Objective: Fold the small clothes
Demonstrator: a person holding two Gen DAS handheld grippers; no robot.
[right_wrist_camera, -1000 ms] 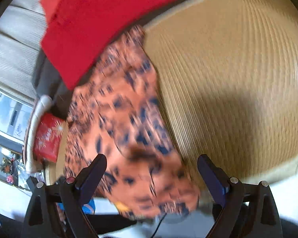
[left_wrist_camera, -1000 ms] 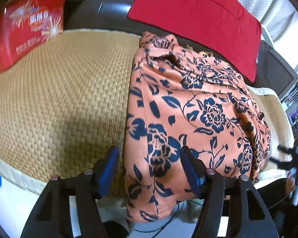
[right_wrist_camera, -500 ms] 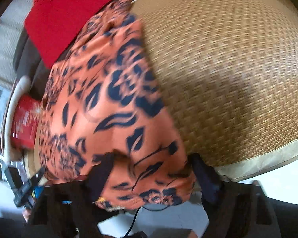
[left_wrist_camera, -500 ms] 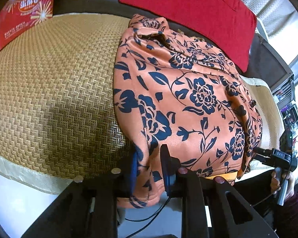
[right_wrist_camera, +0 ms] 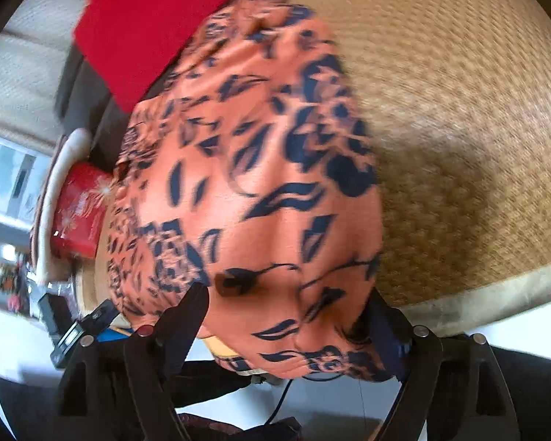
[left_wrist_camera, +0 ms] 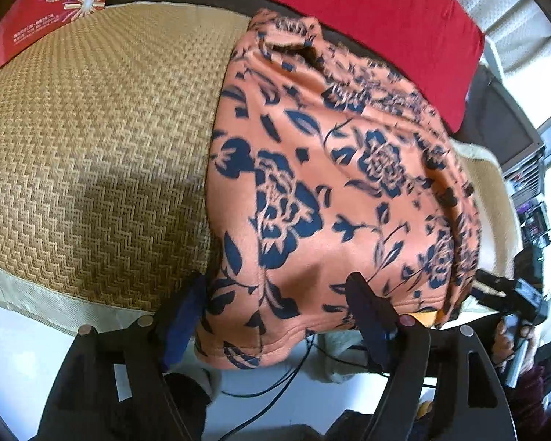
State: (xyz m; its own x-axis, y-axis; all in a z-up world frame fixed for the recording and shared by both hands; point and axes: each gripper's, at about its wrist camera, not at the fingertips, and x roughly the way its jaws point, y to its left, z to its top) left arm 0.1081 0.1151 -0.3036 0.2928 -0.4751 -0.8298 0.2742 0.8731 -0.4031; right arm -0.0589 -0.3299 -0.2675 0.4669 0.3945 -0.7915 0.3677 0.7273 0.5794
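An orange garment (left_wrist_camera: pixel 334 191) printed with dark blue flowers lies spread on a woven straw mat (left_wrist_camera: pixel 99 139), its near hem hanging over the mat's pale cloth border toward the floor. In the left wrist view, the left gripper (left_wrist_camera: pixel 279 316) straddles that hem with its jaws opening; the cloth sits between the blue pads but they stand clear of it, so the claw is released. In the right wrist view, blurred in places, the right gripper (right_wrist_camera: pixel 286 334) frames the garment's (right_wrist_camera: pixel 246 191) other near corner in the same way, its jaws opening with fabric between them and no pinch visible. The mat (right_wrist_camera: pixel 459 110) stretches bare to the right of the garment there. Behind the garment lies a red cushion (left_wrist_camera: pixel 367 14), resting on a dark sofa seat. A red snack box (left_wrist_camera: pixel 47 11) with a fireworks design stands at the mat's far left corner. Black cables (left_wrist_camera: pixel 275 386) trail across the white floor below the hem.
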